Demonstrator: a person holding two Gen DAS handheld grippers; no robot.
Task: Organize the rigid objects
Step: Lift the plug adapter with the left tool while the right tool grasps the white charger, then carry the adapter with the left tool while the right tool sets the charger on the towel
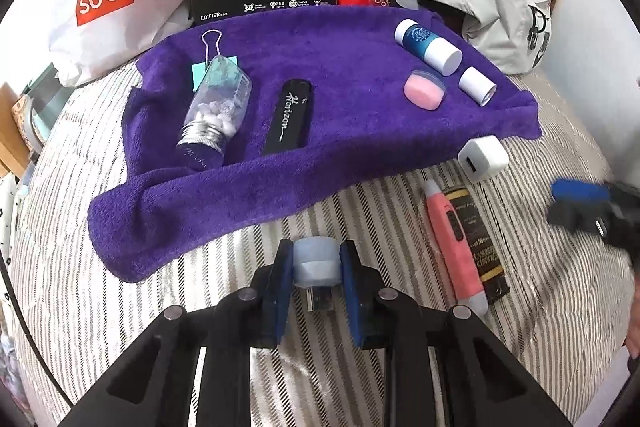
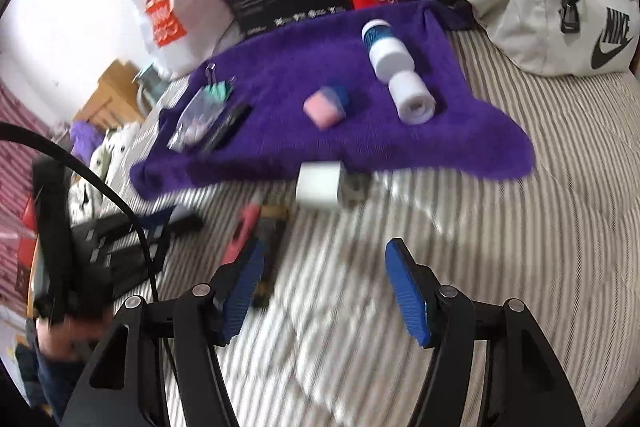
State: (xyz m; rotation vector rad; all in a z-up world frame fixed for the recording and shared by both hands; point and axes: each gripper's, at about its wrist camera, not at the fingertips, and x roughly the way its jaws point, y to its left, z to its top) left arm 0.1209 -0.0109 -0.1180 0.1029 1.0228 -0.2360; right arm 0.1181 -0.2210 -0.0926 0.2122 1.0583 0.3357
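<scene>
Left tool pinches a pale blue cap between its blue pads, above the striped bed just off the purple towel. Right tool spread, nothing in it, over the bed. On towel: bottle, black case, pink tub. White charger at the towel edge, pink pen beside it.

The right hand-held gripper hovers spread wide over the striped bed, near a white charger just beside the purple towel.
</scene>
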